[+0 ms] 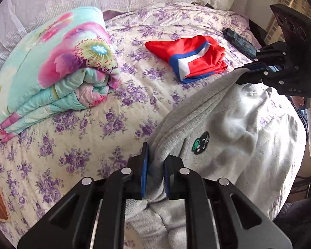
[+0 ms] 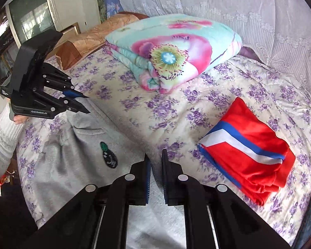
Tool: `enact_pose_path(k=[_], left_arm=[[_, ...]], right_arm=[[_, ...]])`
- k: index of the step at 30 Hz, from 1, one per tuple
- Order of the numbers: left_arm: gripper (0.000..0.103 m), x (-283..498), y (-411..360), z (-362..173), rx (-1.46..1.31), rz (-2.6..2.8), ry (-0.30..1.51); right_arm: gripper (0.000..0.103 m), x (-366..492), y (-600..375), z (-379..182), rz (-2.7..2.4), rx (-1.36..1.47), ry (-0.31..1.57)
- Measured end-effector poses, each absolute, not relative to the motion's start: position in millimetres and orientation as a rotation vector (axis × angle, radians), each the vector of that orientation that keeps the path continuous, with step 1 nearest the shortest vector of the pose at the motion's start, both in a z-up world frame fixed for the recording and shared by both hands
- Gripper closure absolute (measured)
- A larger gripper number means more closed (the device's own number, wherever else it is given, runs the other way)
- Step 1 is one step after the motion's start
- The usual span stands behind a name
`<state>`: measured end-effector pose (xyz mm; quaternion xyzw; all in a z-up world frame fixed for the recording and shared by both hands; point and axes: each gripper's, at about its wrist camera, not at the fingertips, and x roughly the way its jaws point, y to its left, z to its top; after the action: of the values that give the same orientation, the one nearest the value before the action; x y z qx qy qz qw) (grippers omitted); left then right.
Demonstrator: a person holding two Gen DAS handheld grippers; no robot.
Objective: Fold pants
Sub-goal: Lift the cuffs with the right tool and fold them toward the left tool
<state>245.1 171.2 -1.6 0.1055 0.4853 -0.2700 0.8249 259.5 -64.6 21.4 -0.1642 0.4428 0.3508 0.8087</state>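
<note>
Pants [image 1: 228, 145]: grey knit, embroidered green-and-black badge [image 1: 201, 143] on the front, lying on the bed [image 1: 83, 145] at the near edge, ribbed waistband running between my two grippers.

Left gripper [image 1: 155, 176]: pads clamped on a bunch of waistband at 6 o'clock in the left wrist view; cloth is pinched between the blue pads.

Right gripper [image 1: 245, 73]: at 2 o'clock in the left wrist view, tips at the far end of the same waistband and apparently nipping it. In its own view the jaws stand narrow with grey cloth below them; I cannot tell for certain whether cloth is actually caught.

Other items on the bed: folded floral quilt [image 1: 51, 66] at 10 o'clock; red garment with blue and white stripes [image 1: 188, 56], already folded, at 1 o'clock; a dark blue item [image 1: 240, 41] beyond it at the bed's edge.

Step in hand, by my judgement: early, with the waistband held at both ends and the body of the pants still rumpled and unfolded.

Next move calls for: even tension between both grippers, a lift and shake or spread to flatten the legs, then laying one half over the other without dragging the floral sheet along.
</note>
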Motion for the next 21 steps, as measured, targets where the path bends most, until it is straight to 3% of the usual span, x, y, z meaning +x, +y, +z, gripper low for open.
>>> enact_pose_path(k=[4, 10, 21], left_arm=[[0.092, 190, 176, 11, 0.249, -0.622, 0.967], [0.091, 112, 178, -13, 0.326, -0.695, 0.972], [0.091, 60, 178, -42, 0.442, -0.709, 1.011]], right_arm=[[0.093, 189, -64, 26, 0.791, -0.323, 0.913], [0.093, 90, -54, -16, 0.835, -0.311, 0.958], [0.093, 38, -41, -52, 0.855, -0.312, 1.065]])
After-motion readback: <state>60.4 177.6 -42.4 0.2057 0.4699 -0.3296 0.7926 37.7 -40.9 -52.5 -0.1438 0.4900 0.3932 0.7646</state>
